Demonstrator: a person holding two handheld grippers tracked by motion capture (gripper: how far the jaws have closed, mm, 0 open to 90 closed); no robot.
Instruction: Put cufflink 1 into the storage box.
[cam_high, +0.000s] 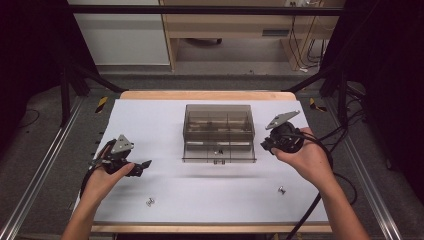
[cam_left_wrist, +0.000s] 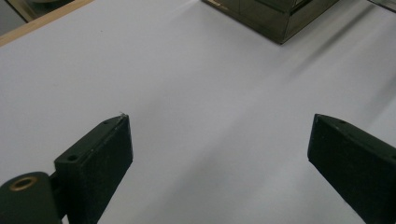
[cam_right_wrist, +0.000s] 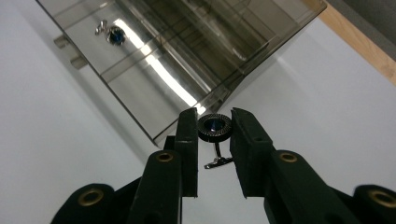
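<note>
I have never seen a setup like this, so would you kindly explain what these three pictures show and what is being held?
A person stands at a white-covered table, holding a hand-operated black claw in each hand. The high view looks down from above; the other two come from cameras riding on each claw. The left claw is open over bare table. The right claw grips a round silver cufflink with a dark blue stone, near a smoky transparent plastic box with compartments, where a similar cufflink already lies. Two more small silver cufflinks wait on the table.
</note>
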